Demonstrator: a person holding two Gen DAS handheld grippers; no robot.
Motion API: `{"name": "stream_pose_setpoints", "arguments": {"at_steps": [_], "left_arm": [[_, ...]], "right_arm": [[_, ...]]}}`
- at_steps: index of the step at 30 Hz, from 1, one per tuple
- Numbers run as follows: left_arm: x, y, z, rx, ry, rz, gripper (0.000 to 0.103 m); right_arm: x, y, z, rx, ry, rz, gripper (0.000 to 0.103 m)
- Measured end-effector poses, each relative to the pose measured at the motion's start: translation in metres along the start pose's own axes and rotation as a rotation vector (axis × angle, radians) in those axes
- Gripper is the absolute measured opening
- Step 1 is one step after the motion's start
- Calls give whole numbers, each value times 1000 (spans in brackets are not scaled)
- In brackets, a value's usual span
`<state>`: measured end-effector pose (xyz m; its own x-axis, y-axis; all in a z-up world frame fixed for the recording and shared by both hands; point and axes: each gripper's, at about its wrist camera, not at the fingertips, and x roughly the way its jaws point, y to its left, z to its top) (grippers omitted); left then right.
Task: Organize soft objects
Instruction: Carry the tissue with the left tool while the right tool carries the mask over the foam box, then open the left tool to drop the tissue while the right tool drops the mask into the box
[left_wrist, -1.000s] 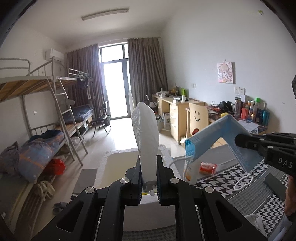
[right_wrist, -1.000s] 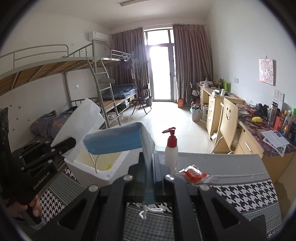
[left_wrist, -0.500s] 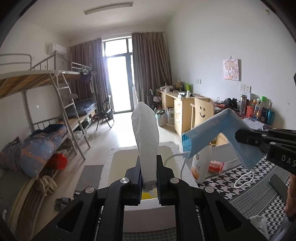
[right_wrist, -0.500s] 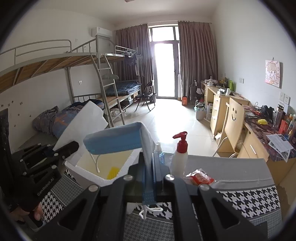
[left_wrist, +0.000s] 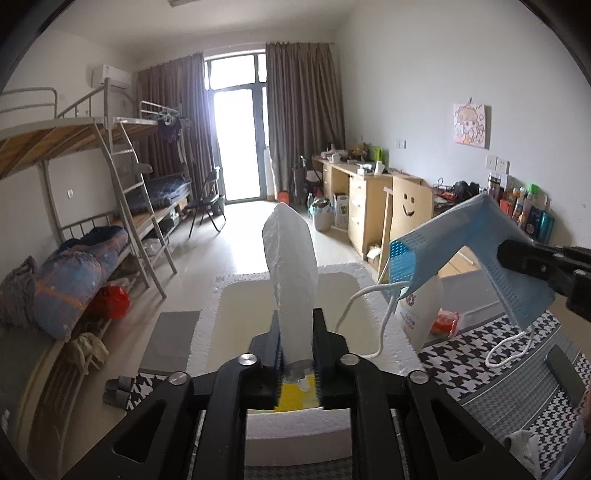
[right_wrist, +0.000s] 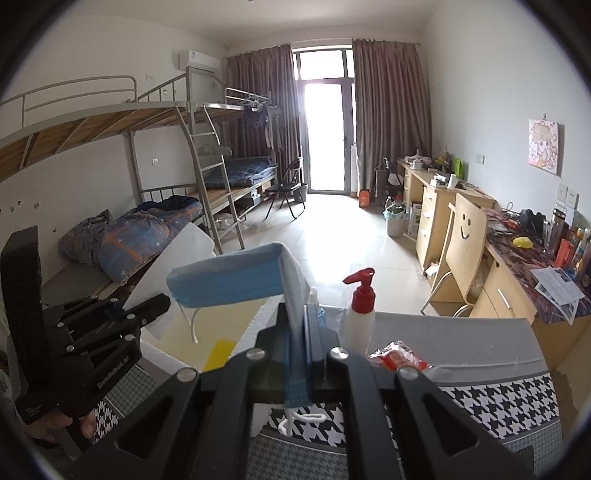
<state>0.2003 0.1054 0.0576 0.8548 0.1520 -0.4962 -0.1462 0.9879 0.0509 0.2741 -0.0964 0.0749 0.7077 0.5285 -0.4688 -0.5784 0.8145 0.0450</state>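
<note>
A white soft packet (left_wrist: 291, 266) stands upright between the fingers of my left gripper (left_wrist: 297, 332), whose jaws are opening while the pads still touch it. It hangs over the white foam box (left_wrist: 343, 271), which has a yellow item (left_wrist: 295, 397) on its floor. My right gripper (right_wrist: 299, 321) is shut on a blue face mask (right_wrist: 225, 284), folded over the fingers with its ear loops dangling above the box's right rim. In the right wrist view the left gripper (right_wrist: 147, 306) and the packet (right_wrist: 173, 266) are at the left, over the box (right_wrist: 258, 321).
A pump bottle with a red top (right_wrist: 360, 317) and a red snack packet (right_wrist: 397, 356) sit right of the box on the houndstooth cloth (right_wrist: 498, 402). A hand (right_wrist: 55, 424) grips the left handle. Bunk beds, desks and a chair stand beyond.
Both grippers have moved in over the foam box, which now looks larger and nearer. The left jaws stand a little wider around the packet. The mask stays clamped.
</note>
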Motion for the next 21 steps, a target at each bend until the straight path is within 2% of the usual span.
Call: {"name": "stream_pose_setpoints", "arguments": {"at_steps": [1,2,4,9,13,21], "left_arm": [[2,1,-1,-1,8,4,33],[3,2,-1,-5,12,13,40],[2,5,-2,-13,-1,26,65],[-4,13,-2,-32,-23,42,88],[-9,22,-3,-58,-38,64,97],[-24,36,-7,-91,-64,98,101]], "right_arm": [[1,0,0,2,2,0,9],[2,0,0,0,3,-1,9],[3,0,-1,-1,5,-6,9],[6,0,-2,4,12,-9,9],[7,2,-1,4,15,-3,9],[10,10,1,-1,21,12,9]]}}
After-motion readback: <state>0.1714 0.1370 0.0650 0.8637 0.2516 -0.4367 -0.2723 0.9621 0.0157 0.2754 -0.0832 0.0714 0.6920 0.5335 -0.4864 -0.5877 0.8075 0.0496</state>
